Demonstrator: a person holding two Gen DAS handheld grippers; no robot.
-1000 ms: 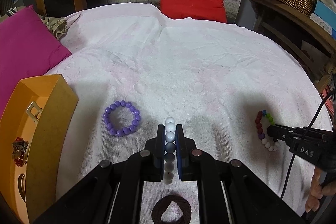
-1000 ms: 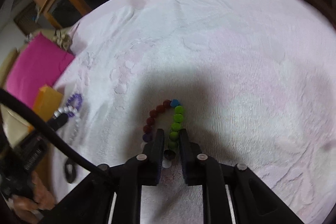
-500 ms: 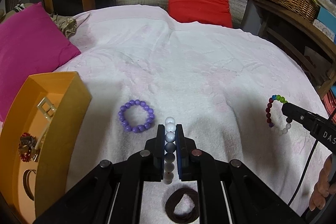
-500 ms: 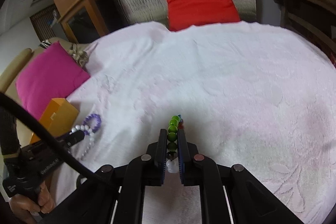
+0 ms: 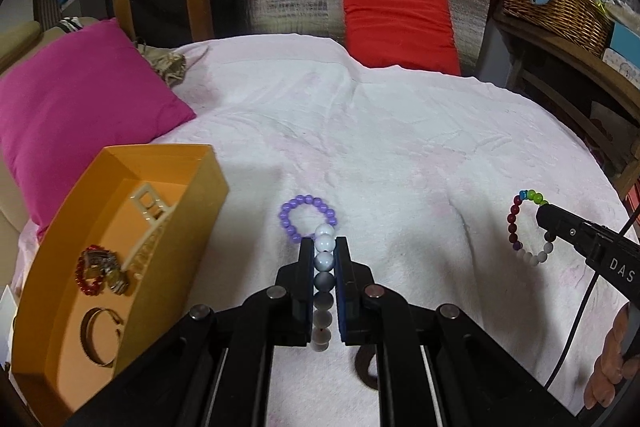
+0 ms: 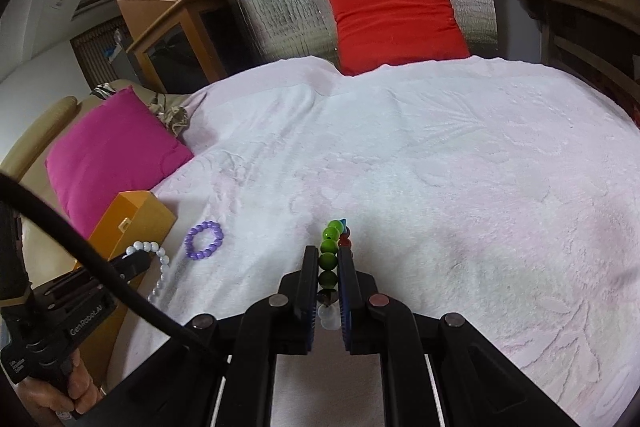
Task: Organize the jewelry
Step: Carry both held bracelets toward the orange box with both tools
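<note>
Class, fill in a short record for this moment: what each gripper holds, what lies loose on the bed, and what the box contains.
left gripper: shut on white-and-grey beaded bracelet
right gripper: shut on multicoloured beaded bracelet
loose on pink bedspread: purple beaded bracelet, dark hair tie
orange cardboard box: holds red beaded piece, cream hair clip, brown ring-shaped piece

The white blanket offers open passage across its middle and far side. Obstacles: the orange box at the left edge, the purple bracelet just beside it, the pink pillow behind.
</note>
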